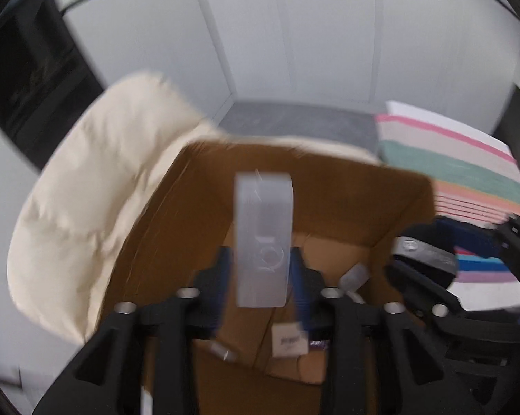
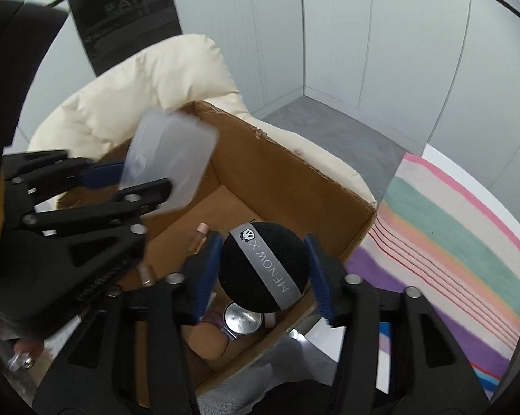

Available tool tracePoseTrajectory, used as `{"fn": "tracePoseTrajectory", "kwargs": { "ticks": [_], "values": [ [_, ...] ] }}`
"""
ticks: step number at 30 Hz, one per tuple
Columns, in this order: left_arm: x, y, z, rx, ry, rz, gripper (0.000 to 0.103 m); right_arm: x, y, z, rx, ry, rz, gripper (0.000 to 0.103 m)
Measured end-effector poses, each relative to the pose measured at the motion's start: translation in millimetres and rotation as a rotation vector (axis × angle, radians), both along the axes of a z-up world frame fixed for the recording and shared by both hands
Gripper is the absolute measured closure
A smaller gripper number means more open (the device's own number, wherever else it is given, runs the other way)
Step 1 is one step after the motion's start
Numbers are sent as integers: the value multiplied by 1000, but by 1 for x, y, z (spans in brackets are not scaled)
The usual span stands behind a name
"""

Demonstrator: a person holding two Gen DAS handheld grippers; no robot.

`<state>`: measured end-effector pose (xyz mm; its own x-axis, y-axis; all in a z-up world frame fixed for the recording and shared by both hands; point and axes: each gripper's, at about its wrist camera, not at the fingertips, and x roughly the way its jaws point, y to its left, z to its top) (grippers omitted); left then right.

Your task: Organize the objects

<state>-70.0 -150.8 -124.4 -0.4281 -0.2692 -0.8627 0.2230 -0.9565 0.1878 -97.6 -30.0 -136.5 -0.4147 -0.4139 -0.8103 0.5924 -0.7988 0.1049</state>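
Looking down on a cream padded cushion [image 2: 139, 79], bulging from nine to twelve o'clock behind everything else. Nestled against it, an open cardboard box [image 2: 277, 190], flaps up, at the centre of both views. At three o'clock of the box, a striped cloth [image 2: 450, 242] in pink, green, peach and purple bands, spread over a white bench [image 1: 484, 294].

Above the box's ten o'clock corner, in the right wrist view, the left hand-held gripper [image 1: 261, 259], its blue pads pinching a frosted plastic case [image 1: 261, 214]. Held off the box floor, the case stands long end away from the fingers, blurred in its own camera.

Over the box's five o'clock side, the right hand-held gripper [image 2: 265, 269], pads pressed on both flanks of a black ball [image 2: 235, 269] wrapped in a grey band lettered MENOW X.

Lying on the box floor beneath: a round metal tin [image 2: 242, 318] at six o'clock of the ball, and a small pink-capped bottle [image 2: 199, 237] at ten o'clock of it.
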Motion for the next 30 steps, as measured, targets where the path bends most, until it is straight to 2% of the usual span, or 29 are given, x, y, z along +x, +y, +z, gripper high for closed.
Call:
{"fn": "tracePoseTrajectory", "kwargs": {
  "ticks": [1,2,3,4,7,9,17,21,25,28,30],
  "values": [
    [0,-9,-3,6,-19,39,31,-4,1,-4,1,-26,-20,26],
    [3,-17,-2,18,-13,67,22,-7,3,-7,-3,-46,-38,8],
    [7,-21,1,36,4,78,20,-11,9,-10,-24,-75,-56,1],
    [8,-25,3,51,16,85,16,-12,11,-9,-44,-84,-64,0],
    [13,-28,10,87,49,97,10,-17,21,-8,-61,-107,-90,0],
    [11,-23,9,74,44,80,10,-19,24,-8,-45,-116,-99,0],
    [8,10,21,56,40,-24,10,-4,44,16,1,-51,-122,0],
    [16,32,45,45,35,-39,10,6,69,40,103,4,-241,0],
    [23,52,70,105,-17,-3,0,26,102,72,95,19,-317,0],
    [30,70,84,211,-63,-39,0,44,135,97,71,48,-400,0],
    [37,85,95,215,-66,-65,0,53,158,107,64,8,-465,0]
  ]
}}
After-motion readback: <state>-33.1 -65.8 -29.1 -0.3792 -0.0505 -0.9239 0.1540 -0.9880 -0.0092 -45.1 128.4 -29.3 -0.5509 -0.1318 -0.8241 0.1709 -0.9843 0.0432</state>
